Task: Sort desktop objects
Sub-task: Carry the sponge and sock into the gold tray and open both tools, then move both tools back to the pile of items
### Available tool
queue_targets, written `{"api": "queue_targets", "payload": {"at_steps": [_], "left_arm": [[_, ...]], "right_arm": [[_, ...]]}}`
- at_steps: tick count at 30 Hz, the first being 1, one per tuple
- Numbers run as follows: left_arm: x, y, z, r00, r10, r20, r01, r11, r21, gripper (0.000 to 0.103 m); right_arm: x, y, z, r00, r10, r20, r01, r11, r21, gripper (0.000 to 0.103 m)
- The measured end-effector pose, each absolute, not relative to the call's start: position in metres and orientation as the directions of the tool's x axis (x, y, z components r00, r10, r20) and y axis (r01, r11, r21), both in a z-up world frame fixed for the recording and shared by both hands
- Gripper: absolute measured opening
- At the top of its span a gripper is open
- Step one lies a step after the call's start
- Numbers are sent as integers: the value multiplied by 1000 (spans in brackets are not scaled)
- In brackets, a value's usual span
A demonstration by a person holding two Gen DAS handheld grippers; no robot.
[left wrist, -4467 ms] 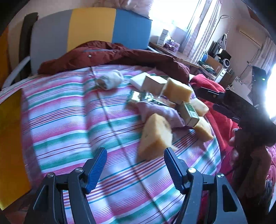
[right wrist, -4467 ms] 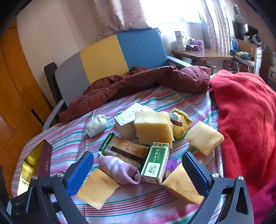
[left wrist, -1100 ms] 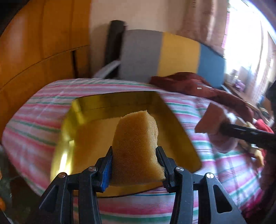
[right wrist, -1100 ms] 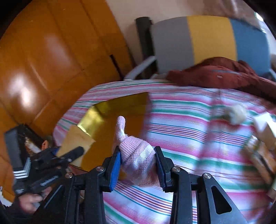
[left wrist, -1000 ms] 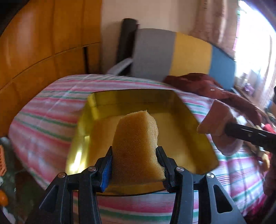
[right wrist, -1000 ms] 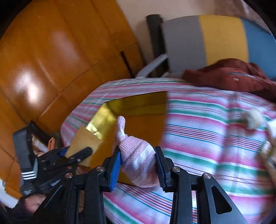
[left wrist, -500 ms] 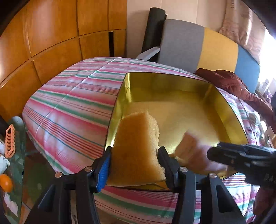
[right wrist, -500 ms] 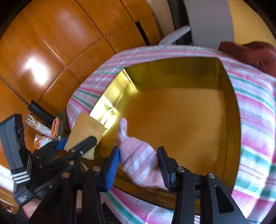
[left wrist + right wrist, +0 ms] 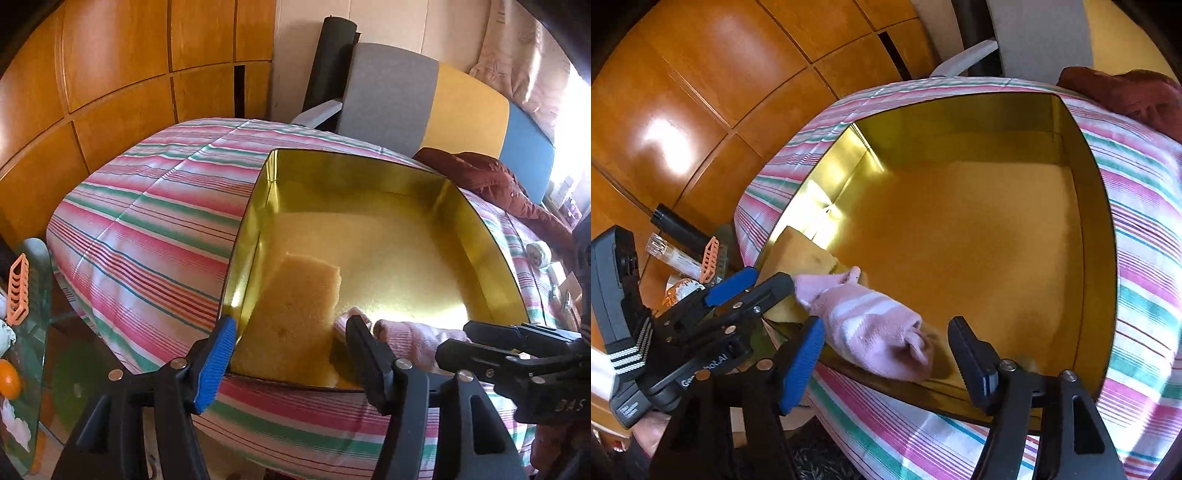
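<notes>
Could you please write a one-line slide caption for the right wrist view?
Open right gripper has just released a pink sock into the gold tin, beside a sponge.

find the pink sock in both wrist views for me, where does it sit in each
Left wrist view: the pink sock lies low and right of centre, inside the gold tin's near edge, right of the yellow sponge.
Right wrist view: the sock lies low and centre-left, between the open fingers of the right gripper.
Shared landmark: the yellow sponge in the tin's near corner, touching the sock.
</notes>
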State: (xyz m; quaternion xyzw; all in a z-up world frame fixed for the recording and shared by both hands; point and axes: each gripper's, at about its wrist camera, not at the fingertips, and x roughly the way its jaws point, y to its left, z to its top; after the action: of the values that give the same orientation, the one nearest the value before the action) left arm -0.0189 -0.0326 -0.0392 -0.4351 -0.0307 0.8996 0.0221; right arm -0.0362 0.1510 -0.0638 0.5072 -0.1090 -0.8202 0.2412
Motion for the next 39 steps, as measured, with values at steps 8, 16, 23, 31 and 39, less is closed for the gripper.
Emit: {"api": "queue_targets", "payload": {"at_steps": [8, 16, 23, 31, 39], "left_arm": [[-16, -22, -32, -630, 109, -769, -54, -994, -96, 62], [-12, -13, -20, -647, 151, -747, -94, -988, -118, 62], [-6, -5, -4, -671, 169, -722, -118, -986, -121, 62], [-3, 2, 10, -699, 180, -693, -128, -984, -126, 62], [-3, 10, 14, -685, 226, -693, -148, -974, -171, 62]], "right_arm": [[-31, 158, -66, -361, -412, -837, 227, -909, 349, 70], [-10, 176, -66, -375, -360, -854, 199, -931, 305, 70], [7, 192, -62, -414, -332, -847, 201, -941, 271, 72], [22, 193, -27, -586, -277, -762, 230, -958, 171, 88], [33, 208, -8, -711, -101, -696, 136, -991, 5, 101]]}}
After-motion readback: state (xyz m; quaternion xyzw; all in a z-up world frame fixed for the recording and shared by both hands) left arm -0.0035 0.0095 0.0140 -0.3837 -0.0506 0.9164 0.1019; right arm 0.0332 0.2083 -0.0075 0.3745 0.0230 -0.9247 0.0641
